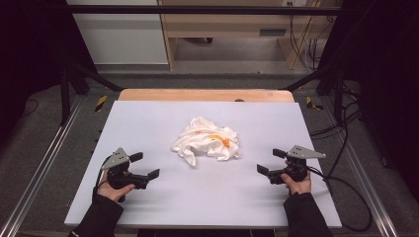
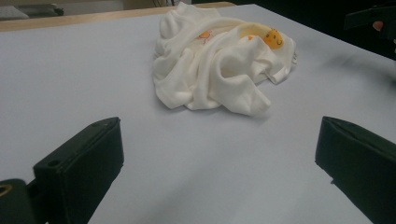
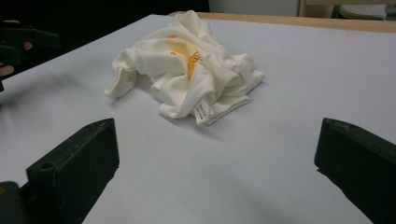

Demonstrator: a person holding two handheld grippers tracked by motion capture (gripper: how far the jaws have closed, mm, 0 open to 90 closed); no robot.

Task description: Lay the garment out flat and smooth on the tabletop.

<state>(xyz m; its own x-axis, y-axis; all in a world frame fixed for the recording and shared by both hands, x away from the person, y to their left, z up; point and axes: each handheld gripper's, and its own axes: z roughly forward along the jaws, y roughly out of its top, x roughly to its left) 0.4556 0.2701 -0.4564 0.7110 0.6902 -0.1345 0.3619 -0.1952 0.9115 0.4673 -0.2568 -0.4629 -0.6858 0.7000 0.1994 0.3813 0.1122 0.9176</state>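
Note:
A crumpled white garment (image 1: 206,140) with orange prints lies in a heap near the middle of the pale table (image 1: 148,118). My left gripper (image 1: 145,165) rests low at the table's left front, jaws wide open and pointing toward the heap, nothing between them. My right gripper (image 1: 271,161) mirrors it at the right front, also open and empty. In the left gripper view the garment (image 2: 219,60) sits ahead, well beyond the jaws. The right gripper view has the garment (image 3: 187,65) ahead too, a small label on its near fold.
A wooden strip (image 1: 205,95) borders the table's far edge. Metal rails (image 1: 39,168) run along both sides, and cables (image 1: 346,187) trail off to the right. Bare table surface surrounds the heap on every side.

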